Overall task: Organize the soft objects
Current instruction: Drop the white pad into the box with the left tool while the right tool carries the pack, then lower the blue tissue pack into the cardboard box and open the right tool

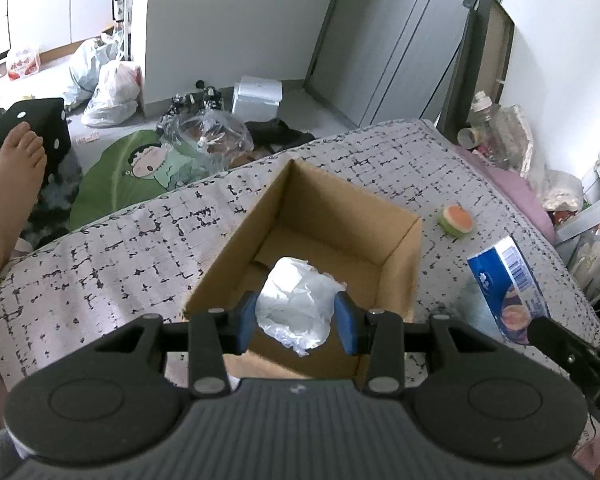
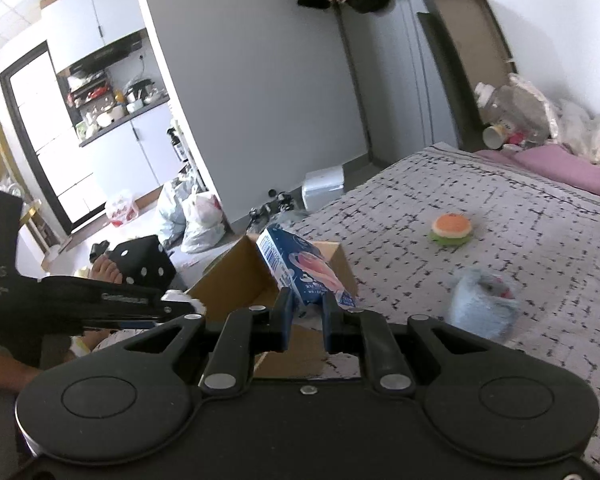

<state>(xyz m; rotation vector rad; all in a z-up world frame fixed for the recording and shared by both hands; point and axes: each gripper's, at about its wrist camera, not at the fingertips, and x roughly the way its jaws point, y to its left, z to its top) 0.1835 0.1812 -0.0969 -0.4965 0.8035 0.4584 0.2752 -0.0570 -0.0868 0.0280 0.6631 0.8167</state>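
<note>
My left gripper (image 1: 297, 320) is shut on a crumpled white plastic bag (image 1: 296, 304) and holds it over the open cardboard box (image 1: 240, 240) on the bed. My right gripper (image 2: 306, 316) is shut on a blue tissue pack (image 2: 300, 268), held up beside the box (image 2: 236, 272); the same tissue pack (image 1: 508, 288) shows at the right in the left wrist view. A burger-shaped plush (image 2: 451, 230) lies on the patterned bedspread (image 2: 500, 240), also visible as the plush (image 1: 456, 220) right of the box. A fluffy light-blue soft toy (image 2: 482, 304) lies near my right gripper.
A pink pillow (image 2: 560, 168) and bags with bottles (image 2: 516, 116) crowd the bed's far right. Beyond the bed's edge the floor holds a green cartoon cushion (image 1: 140, 168), a black dice cushion (image 1: 32, 128), plastic bags (image 1: 112, 96) and a person's bare foot (image 1: 16, 164).
</note>
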